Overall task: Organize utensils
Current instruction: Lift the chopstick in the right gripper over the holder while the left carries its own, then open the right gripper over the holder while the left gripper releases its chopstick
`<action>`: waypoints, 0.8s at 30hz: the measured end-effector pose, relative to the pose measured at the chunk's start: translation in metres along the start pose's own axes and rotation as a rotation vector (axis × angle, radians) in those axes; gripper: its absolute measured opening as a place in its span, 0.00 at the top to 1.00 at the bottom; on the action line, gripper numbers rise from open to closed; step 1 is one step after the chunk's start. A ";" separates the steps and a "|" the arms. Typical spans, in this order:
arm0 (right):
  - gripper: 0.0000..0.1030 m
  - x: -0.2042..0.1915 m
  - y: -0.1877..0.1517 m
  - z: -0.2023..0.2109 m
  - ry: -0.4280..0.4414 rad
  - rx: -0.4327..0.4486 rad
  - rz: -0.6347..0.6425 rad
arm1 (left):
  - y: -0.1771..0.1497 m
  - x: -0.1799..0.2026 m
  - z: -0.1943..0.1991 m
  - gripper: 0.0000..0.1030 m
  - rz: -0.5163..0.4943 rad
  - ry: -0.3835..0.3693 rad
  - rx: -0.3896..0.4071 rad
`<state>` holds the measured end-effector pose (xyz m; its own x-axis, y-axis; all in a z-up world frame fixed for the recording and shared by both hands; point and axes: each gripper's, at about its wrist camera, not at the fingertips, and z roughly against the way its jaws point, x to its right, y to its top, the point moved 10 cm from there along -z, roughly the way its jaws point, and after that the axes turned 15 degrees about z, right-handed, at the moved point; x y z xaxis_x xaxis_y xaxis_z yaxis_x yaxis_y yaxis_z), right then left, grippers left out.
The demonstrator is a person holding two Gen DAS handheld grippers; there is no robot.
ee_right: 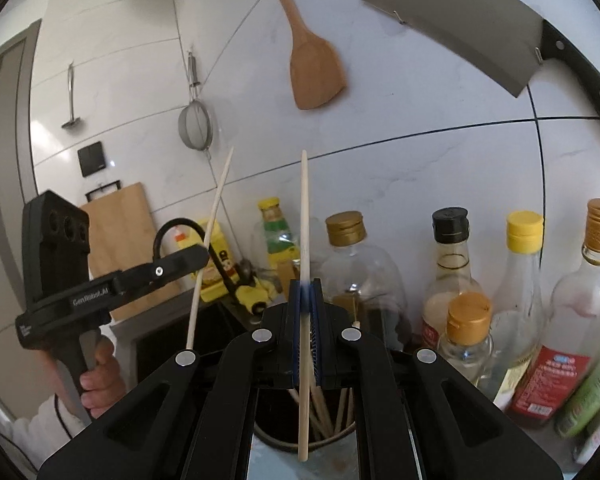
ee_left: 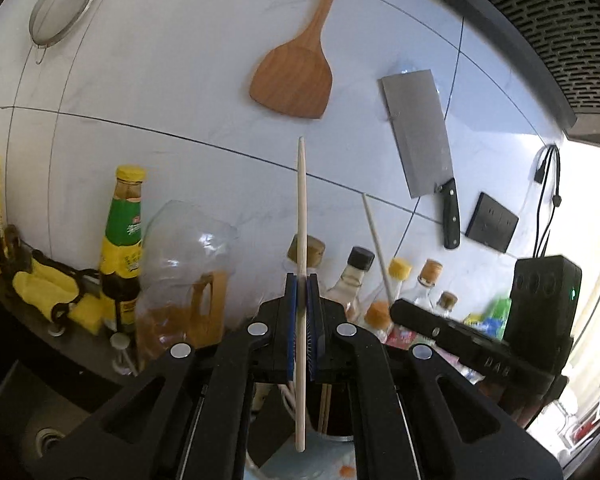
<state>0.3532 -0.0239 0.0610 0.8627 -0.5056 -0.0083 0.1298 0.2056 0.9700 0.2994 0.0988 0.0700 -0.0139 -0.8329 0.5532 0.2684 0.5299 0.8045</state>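
My left gripper [ee_left: 302, 280] is shut on a pale wooden chopstick [ee_left: 301, 240] that stands upright between its blue pads. My right gripper [ee_right: 306, 284] is shut on a second wooden chopstick [ee_right: 304, 240], also upright. Both hang over a dark round utensil holder [ee_right: 340, 434] that has several chopsticks in it; it also shows in the left wrist view [ee_left: 332, 412]. The left gripper [ee_right: 204, 254] with its chopstick [ee_right: 208, 252] shows at the left of the right wrist view. The right gripper [ee_left: 396, 306] shows at the right of the left wrist view.
A wooden spatula [ee_left: 296, 72], a cleaver [ee_left: 420, 136] and a mesh strainer [ee_left: 62, 10] hang on the white tiled wall. Several sauce and oil bottles [ee_right: 452, 272] stand along the wall. A cutting board [ee_right: 120, 240] leans at the left. A sink [ee_left: 40, 412] lies lower left.
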 end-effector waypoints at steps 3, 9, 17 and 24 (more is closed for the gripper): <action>0.95 0.002 -0.001 -0.008 0.015 0.026 0.001 | -0.002 0.000 -0.013 0.95 0.009 -0.028 -0.002; 0.95 0.010 -0.006 -0.024 0.050 0.065 -0.015 | -0.006 0.005 -0.029 0.95 0.037 -0.098 0.001; 0.95 0.013 -0.031 -0.043 0.086 0.036 -0.053 | -0.034 0.010 -0.047 0.95 -0.026 -0.098 -0.034; 0.95 0.011 -0.048 -0.047 0.075 -0.014 -0.037 | -0.052 -0.002 -0.049 0.95 0.008 -0.097 -0.061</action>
<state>0.3791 -0.0003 0.0028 0.8915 -0.4488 -0.0624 0.1685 0.2005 0.9651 0.3331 0.0654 0.0164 -0.1037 -0.8076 0.5805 0.3266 0.5236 0.7868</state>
